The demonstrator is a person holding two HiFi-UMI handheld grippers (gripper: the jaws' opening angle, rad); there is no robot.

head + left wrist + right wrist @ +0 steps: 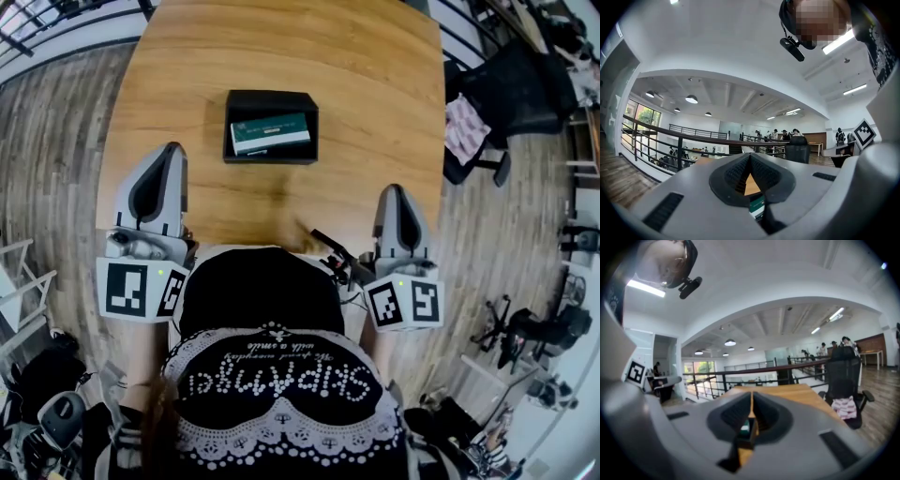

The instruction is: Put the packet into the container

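A green and white packet (270,133) lies flat inside the black open container (236,101) on the wooden table (281,42). My left gripper (172,150) rests near the table's front left edge, shut and holding nothing, well short of the container. My right gripper (394,191) sits at the front right, also shut and empty. In the left gripper view the jaws (750,161) meet at the tips, and a bit of the packet (757,206) shows below them. The right gripper view has its jaws (751,404) pressed together, with the container (747,433) seen through the gap.
A black office chair (517,89) with a pink cloth (465,127) stands right of the table. Railings (670,136) and wood floor (56,141) lie to the left. The person's torso in a black top (272,375) fills the bottom of the head view.
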